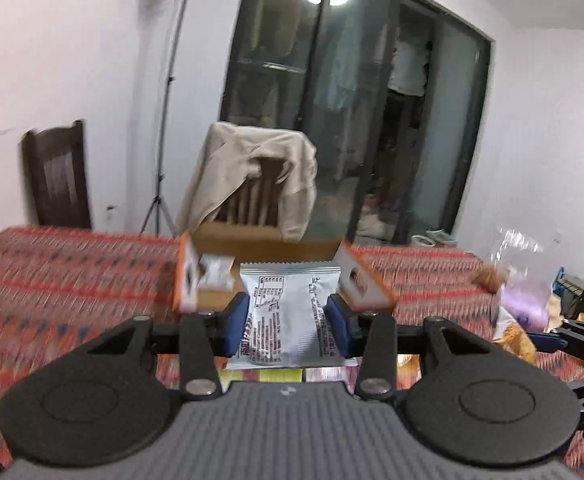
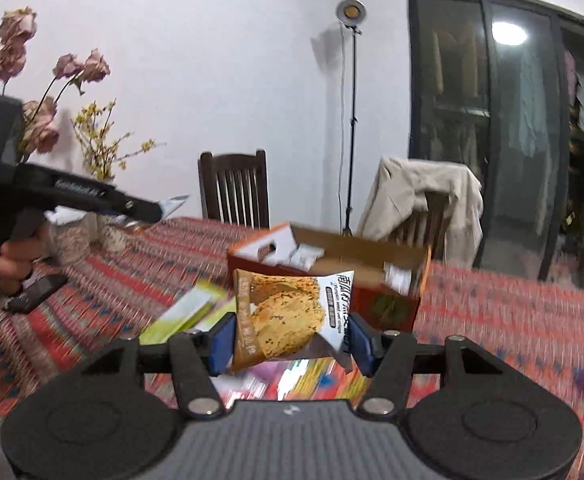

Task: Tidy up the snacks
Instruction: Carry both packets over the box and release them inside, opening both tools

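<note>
My left gripper (image 1: pixel 288 322) is shut on a silver snack packet (image 1: pixel 290 312), its printed back facing me, held above the patterned tablecloth (image 1: pixel 72 276). Just beyond it stands an open orange cardboard box (image 1: pixel 268 246) with its flaps up. My right gripper (image 2: pixel 290 340) is shut on a brown-and-white cracker packet (image 2: pixel 292 316), lifted in front of the same open box (image 2: pixel 355 264). In the right wrist view the left gripper (image 2: pixel 172 202) shows at the far left, in a person's hand (image 2: pixel 12 260), with the silver packet's tip (image 2: pixel 178 200) poking out.
Several loose snack packs (image 2: pixel 188 312) lie on the table under the grippers. A vase of dried flowers (image 2: pixel 40 120) and a phone (image 2: pixel 36 292) are at the left. A chair draped with a beige jacket (image 1: pixel 252 180) stands behind the box. Clear bags (image 1: pixel 519 276) sit at the right.
</note>
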Tool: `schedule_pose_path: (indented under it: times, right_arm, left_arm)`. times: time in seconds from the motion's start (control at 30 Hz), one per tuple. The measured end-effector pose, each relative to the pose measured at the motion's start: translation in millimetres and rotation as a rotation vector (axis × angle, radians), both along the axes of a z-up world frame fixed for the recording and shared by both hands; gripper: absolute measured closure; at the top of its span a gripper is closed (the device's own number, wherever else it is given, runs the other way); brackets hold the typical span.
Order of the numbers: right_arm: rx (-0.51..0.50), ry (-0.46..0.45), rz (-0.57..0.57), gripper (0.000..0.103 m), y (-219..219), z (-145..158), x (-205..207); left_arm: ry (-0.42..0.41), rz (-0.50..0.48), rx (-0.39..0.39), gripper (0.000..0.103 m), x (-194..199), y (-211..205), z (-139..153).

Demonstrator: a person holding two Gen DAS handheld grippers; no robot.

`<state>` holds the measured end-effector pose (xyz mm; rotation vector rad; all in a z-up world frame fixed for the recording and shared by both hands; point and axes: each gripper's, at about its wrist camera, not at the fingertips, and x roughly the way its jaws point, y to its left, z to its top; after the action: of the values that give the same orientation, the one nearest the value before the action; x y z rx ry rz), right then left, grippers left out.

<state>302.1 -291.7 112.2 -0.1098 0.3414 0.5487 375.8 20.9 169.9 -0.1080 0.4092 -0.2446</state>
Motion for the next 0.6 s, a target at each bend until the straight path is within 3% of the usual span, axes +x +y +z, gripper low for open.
schedule_pose_path:
  times: [0.2, 0.33, 0.5, 0.6]
  right_arm:
    - [-0.018, 0.025, 0.020, 0.045, 9, 54, 122]
    - [-0.084, 0.088, 0.016, 0.045, 38, 70, 221]
    - [-0.205, 0.254, -0.044, 0.045, 82, 37, 345]
    - [-0.276, 0.335, -0.070, 0.045, 101, 2, 398]
  left_arm:
    - [0.055, -0.022, 0.009, 0.059, 139, -9, 28]
    - [0.121, 0.010, 0.096, 0.059, 233, -25, 11]
    - [0.311, 0.065, 0.073, 0.059, 334, -28, -43]
    - [0.373, 0.088, 0.088, 0.059, 368, -32, -76]
